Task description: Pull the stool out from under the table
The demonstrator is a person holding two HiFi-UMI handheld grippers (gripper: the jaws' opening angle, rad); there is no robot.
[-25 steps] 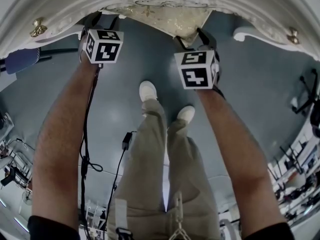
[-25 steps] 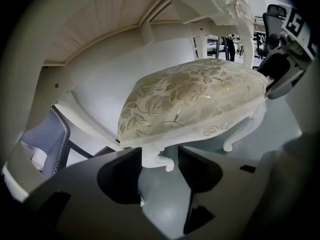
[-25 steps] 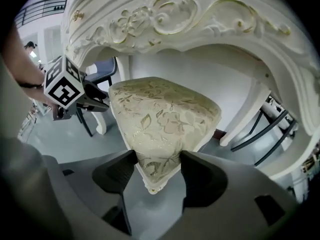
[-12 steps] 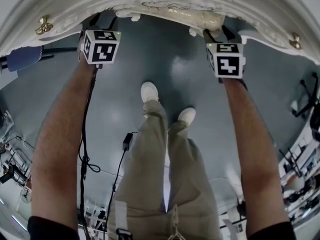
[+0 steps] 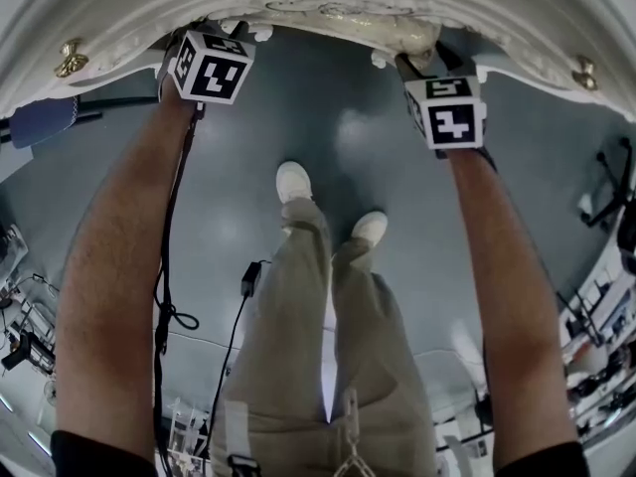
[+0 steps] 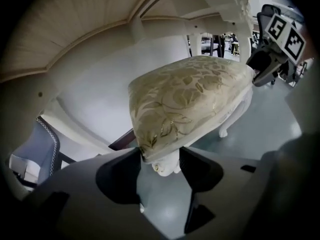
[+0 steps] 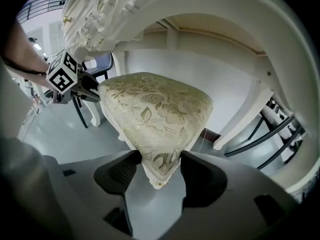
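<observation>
As my left fingers (image 6: 117, 176) open round one near corner of the stool (image 6: 190, 99), my right fingers (image 7: 120, 174) pinch the other. The seat lies straight ahead, its long axis across me and both hands equally near, so I judge the pull runs straight back. Beyond, it sits tucked under the bench (image 5: 99, 28). No writing is readable, only square markers (image 5: 444, 112).

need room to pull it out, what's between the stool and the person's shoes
Only bare grey floor lies between the stool and the shoes; the head view shows that stretch.
</observation>
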